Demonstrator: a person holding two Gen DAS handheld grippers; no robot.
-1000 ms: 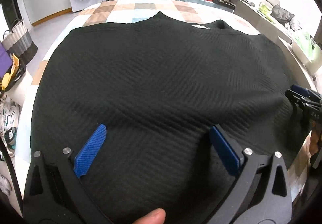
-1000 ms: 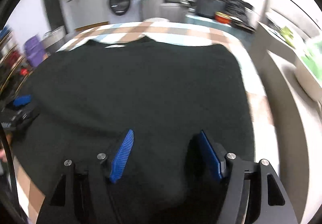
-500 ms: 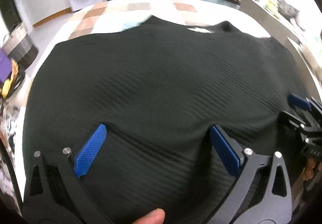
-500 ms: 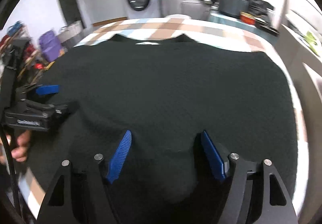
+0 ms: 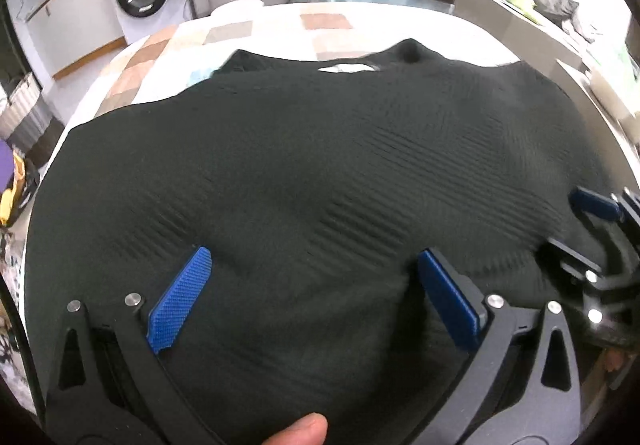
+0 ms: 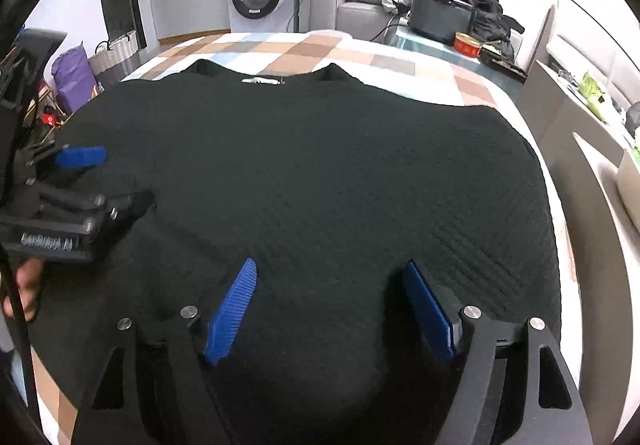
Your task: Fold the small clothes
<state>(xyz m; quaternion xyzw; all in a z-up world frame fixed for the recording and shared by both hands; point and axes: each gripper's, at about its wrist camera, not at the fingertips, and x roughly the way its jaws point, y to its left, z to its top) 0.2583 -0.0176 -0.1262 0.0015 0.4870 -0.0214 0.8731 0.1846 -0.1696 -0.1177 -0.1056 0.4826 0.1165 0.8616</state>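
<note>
Black garment [image 6: 312, 181] near hem hidden under hand-held grippers.

A bed [image 6: 404, 63] carries everything here, covered by a checked sheet in white, tan and pale blue squares. A black ribbed garment [image 6: 320, 181] lies spread flat on it, its neckline toward the far edge, its body reaching close to the left, right and near edges. The far strip of the sheet is bare.

a black ribbed-knit top [image 6: 320, 185] lies spread flat on the checked bedcover [image 6: 360, 53] (neckline at the far edge).
</note>
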